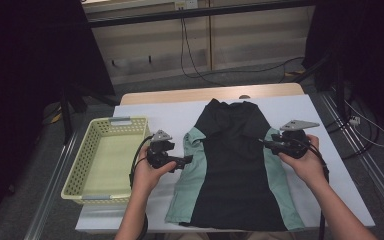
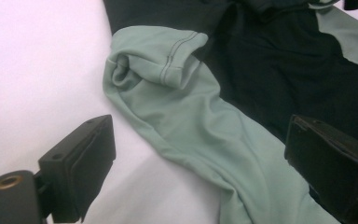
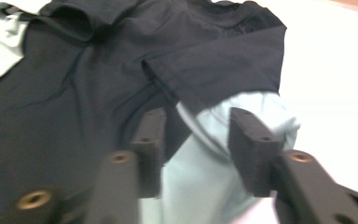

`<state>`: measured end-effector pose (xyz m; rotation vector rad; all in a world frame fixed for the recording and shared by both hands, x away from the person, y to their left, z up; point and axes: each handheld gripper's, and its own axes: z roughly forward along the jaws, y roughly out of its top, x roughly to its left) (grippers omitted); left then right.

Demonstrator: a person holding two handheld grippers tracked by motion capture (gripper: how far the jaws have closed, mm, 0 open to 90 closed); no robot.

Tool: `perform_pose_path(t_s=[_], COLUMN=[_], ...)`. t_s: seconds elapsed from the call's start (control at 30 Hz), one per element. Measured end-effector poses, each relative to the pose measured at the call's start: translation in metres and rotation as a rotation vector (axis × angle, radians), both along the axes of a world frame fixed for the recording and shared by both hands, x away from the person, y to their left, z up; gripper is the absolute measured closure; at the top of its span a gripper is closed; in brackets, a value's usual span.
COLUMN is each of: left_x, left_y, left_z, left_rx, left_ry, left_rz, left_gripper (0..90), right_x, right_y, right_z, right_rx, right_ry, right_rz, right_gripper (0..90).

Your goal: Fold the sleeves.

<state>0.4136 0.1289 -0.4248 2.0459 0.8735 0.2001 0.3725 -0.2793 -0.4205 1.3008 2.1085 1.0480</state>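
No readable writing on shirt (image 1: 240, 165).

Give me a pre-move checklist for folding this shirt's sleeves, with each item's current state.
1. Shirt lies flat, front panel smooth: ok.
2. Left hand-held gripper open, mint sleeve ahead of its jaws, not pinched: ok.
3. Right hand-held gripper open astride the mint side panel, pads not pressing: ok.
4. Left sleeve lies smooth: not ok, bunched.
5. Basket ready beside the shirt: ok.
6. Hem straight: cannot tell.
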Motion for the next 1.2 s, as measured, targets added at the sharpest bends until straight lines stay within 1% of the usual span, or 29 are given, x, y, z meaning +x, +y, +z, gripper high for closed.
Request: perform_pose_path(t_s=[0.03, 0.1, 0.17, 0.2, 0.23, 0.27, 0.3, 0.33, 0.37, 0.4, 0.43, 0.5, 0.53, 0.6, 0.67, 0.77, 0.8, 0.87, 0.9, 0.93, 1.0, 1.03, 1.1, 1.13, 1.17, 1.2], left_x=[0.0, -0.001, -0.003, -0.003, -0.004, -0.004, -0.005, -0.006, -0.007, -0.008, -0.01, -0.014, -0.016, -0.021, -0.025, -0.03, -0.029, -0.029, -0.029, -0.029, -0.028, -0.028, -0.027, -0.026, -0.025, -0.025], left_y=[-0.001, -0.003, -0.005, -0.005, -0.006, -0.006, -0.007, -0.006, -0.006, -0.006, -0.006, -0.006, -0.007, -0.009, -0.01, -0.011, -0.01, -0.009, -0.008, -0.009, -0.009, -0.01, -0.011, -0.011, -0.011, -0.011], left_z=[0.001, 0.002, 0.001, 0.001, -0.001, -0.001, -0.002, -0.002, -0.001, -0.001, 0.0, 0.0, 0.0, -0.002, -0.003, -0.002, -0.001, 0.0, 0.0, -0.001, -0.003, -0.005, -0.007, -0.008, -0.009, -0.01], left_rx=[-0.008, 0.006, 0.012, 0.012, 0.021, 0.021, 0.025, 0.029, 0.028, 0.024, 0.028, 0.028, 0.028, 0.021, 0.023, 0.028, 0.042, 0.031, 0.038, 0.027, 0.051, 0.056, 0.057, 0.057, 0.062, 0.078], left_ry=[0.001, -0.016, -0.021, -0.021, -0.016, -0.016, -0.008, -0.022, -0.023, -0.017, -0.019, -0.018, -0.022, -0.006, -0.009, -0.011, -0.021, -0.018, -0.025, -0.013, -0.019, -0.019, -0.001, -0.006, -0.015, -0.024], left_rz=[0.004, -0.003, -0.008, -0.008, -0.015, -0.015, -0.011, -0.018, -0.006, -0.004, -0.006, -0.005, -0.007, -0.001, 0.0, -0.001, 0.003, 0.022, 0.028, 0.04, 0.044, 0.048, 0.054, 0.049, 0.057, 0.058], left_gripper=[8.4, 8.4, 8.3, 8.3, 8.3, 8.4, 8.6, 9.5, 10.4, 10.4, 10.4, 10.5, 10.5, 11.0, 11.7, 12.2, 12.6, 13.7, 14.5, 16.0, 19.8, 21.0, 25.1, 26.8, 28.3, 30.7], right_x=[-0.004, -0.013, -0.021, -0.026, -0.03, -0.03, -0.037, -0.039, -0.043, -0.046, -0.05, -0.056, -0.06, -0.066, -0.074, -0.084, -0.086, -0.087, -0.087, -0.086, -0.085, -0.084, -0.082, -0.081, -0.08, -0.08], right_y=[-0.002, -0.005, -0.009, -0.011, -0.013, -0.013, -0.017, -0.018, -0.02, -0.022, -0.023, -0.025, -0.026, -0.024, -0.022, -0.022, -0.022, -0.023, -0.023, -0.023, -0.023, -0.023, -0.026, -0.027, -0.028, -0.029], right_z=[0.0, -0.001, -0.004, -0.005, -0.007, -0.007, -0.01, -0.01, -0.011, -0.012, -0.013, -0.015, -0.015, -0.017, -0.018, -0.02, -0.02, -0.019, -0.019, -0.02, -0.02, -0.02, -0.021, -0.021, -0.021, -0.02], right_rx=[0.008, 0.007, 0.006, 0.008, 0.013, 0.013, -0.003, -0.001, 0.004, 0.016, 0.032, 0.038, 0.048, 0.042, 0.043, 0.058, 0.061, 0.047, 0.047, 0.042, 0.025, 0.021, 0.013, 0.015, 0.019, 0.017], right_ry=[0.002, -0.003, -0.013, -0.017, -0.022, -0.022, -0.021, -0.019, -0.018, -0.014, -0.013, -0.005, -0.005, -0.007, -0.008, -0.011, -0.015, -0.029, -0.034, -0.038, -0.034, -0.035, -0.033, -0.03, -0.029, -0.031], right_rz=[0.002, 0.004, -0.01, -0.014, -0.026, -0.026, -0.027, -0.029, -0.034, -0.035, -0.039, -0.038, -0.047, -0.032, -0.029, -0.033, -0.033, -0.041, -0.04, -0.04, -0.037, -0.038, -0.036, -0.037, -0.041, -0.046], right_gripper=[51.4, 46.0, 41.8, 39.9, 37.2, 37.2, 34.8, 34.0, 32.8, 31.6, 30.7, 28.8, 28.4, 27.8, 27.6, 27.4, 27.4, 27.6, 28.3, 29.3, 31.6, 32.2, 32.3, 32.5, 32.9, 33.1])
